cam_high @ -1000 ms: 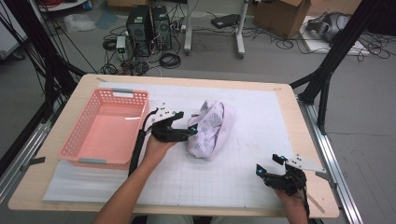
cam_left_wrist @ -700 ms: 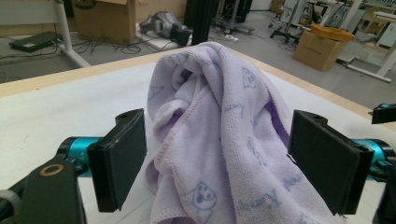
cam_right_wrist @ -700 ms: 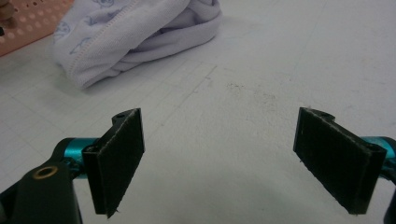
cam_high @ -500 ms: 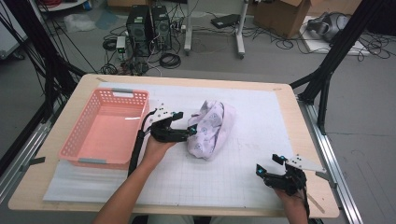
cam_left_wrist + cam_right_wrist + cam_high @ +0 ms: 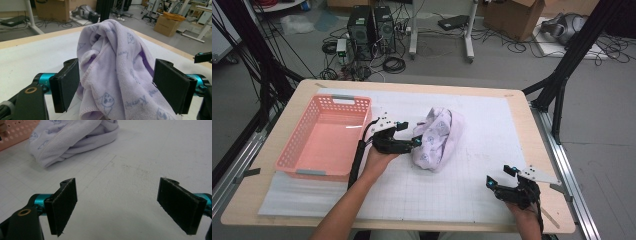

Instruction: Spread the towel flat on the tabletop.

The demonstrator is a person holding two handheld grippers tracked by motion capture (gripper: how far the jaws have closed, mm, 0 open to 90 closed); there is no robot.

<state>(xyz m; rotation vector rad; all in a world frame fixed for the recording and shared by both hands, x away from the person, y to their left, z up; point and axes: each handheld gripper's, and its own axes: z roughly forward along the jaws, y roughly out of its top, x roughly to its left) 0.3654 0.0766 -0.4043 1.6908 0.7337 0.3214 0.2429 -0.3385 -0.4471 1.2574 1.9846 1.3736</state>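
A crumpled lilac towel with small printed figures lies in a heap near the middle of the white mat. My left gripper is at the towel's left side. In the left gripper view its jaws stand wide apart with the towel bulging between them, so the left gripper is open around the cloth without pinching it. My right gripper rests low near the table's front right corner, apart from the towel. It is open over bare mat, and the towel lies farther off at the upper left.
A pink plastic basket with nothing in it stands on the left of the table, just beside my left hand; its rim shows in the right gripper view. The white gridded mat covers most of the tabletop.
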